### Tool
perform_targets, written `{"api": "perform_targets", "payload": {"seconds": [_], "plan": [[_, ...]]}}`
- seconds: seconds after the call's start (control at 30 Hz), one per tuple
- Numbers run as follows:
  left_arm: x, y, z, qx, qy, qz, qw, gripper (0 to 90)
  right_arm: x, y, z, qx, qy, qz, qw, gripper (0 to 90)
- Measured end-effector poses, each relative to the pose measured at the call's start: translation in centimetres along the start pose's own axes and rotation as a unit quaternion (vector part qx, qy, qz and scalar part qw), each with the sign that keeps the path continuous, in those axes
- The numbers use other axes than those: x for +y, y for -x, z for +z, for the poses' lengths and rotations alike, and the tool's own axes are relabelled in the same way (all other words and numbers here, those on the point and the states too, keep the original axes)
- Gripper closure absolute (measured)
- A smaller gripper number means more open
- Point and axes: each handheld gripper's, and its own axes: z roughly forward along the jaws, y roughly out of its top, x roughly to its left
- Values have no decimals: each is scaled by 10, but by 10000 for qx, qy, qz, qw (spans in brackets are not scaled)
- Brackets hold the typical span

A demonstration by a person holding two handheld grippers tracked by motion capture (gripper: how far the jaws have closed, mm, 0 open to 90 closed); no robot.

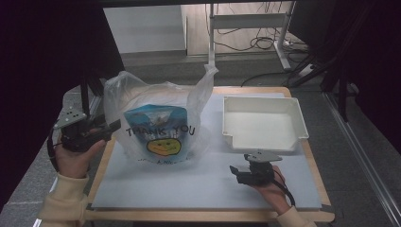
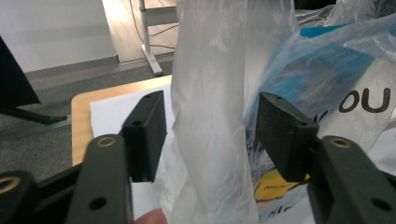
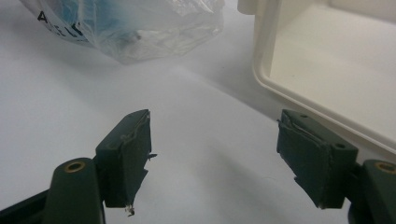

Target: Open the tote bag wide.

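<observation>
A clear plastic bag (image 1: 156, 118), printed THANK YOU with a yellow smiley, stands on the white mat with a blue packet (image 1: 153, 116) inside it. My left gripper (image 1: 115, 126) is at the bag's left side. In the left gripper view it (image 2: 215, 135) stands open, with a gathered strip of the bag (image 2: 210, 116) hanging between the jaws, which sit apart from the plastic. My right gripper (image 1: 238, 174) rests low over the mat at the front right. In the right gripper view it (image 3: 219, 156) is open over bare mat, with nothing between the jaws.
A white empty tray (image 1: 298, 113) sits at the back right, its near rim (image 3: 299, 100) just ahead of the right gripper. The white mat (image 1: 189, 184) covers a wooden table (image 1: 208, 215). Beyond the table are floor, cables and a desk frame.
</observation>
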Motion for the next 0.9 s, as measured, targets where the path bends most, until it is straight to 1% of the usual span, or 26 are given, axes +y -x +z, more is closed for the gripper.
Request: {"api": "perform_targets", "payload": {"seconds": [0.03,0.07,0.17,0.2,0.23,0.27,0.3,0.33,0.37,0.4,0.47,0.57,0.73,0.8,0.9], "plan": [[0,0,2,23,2,43,10000,479,0,0,0,7,3,2,10000,263],[0,0,4,27,27,44,10000,516,0,0,0,16,15,-16,10000,263],[-2,0,6,-5,68,79,9999,680,0,-1,-1,17,36,-24,10000,263],[-3,1,6,-28,140,103,9998,733,0,0,-1,6,33,-11,10000,263],[-3,1,6,-28,140,103,9998,764,0,0,-1,6,33,-11,10000,263],[-4,2,6,-87,199,130,9997,807,-1,2,-2,-18,32,5,10000,263],[-5,3,6,-110,204,148,9996,825,-1,3,-2,-24,56,-3,10000,263],[-5,3,6,-110,204,148,9996,848,-1,3,-2,-40,64,39,10000,263],[-6,3,6,-124,209,188,9995,848,-1,3,-2,-40,64,39,10000,263],[-7,3,5,-162,238,189,9994,868,-1,3,-2,-50,76,65,9999,263],[-8,2,4,-175,288,188,9993,873,0,2,-2,-50,73,54,9999,263],[-9,1,1,-249,384,127,9989,880,0,1,0,-51,31,19,10000,265],[-9,0,2,-295,351,128,9989,888,3,-2,1,-30,10,-23,10000,275],[-10,-1,4,-338,332,146,9988,891,7,-2,-3,-12,111,4,9999,286],[-11,-1,6,-378,295,145,9987,893,9,-3,-3,10,126,-63,9999,287]]}}
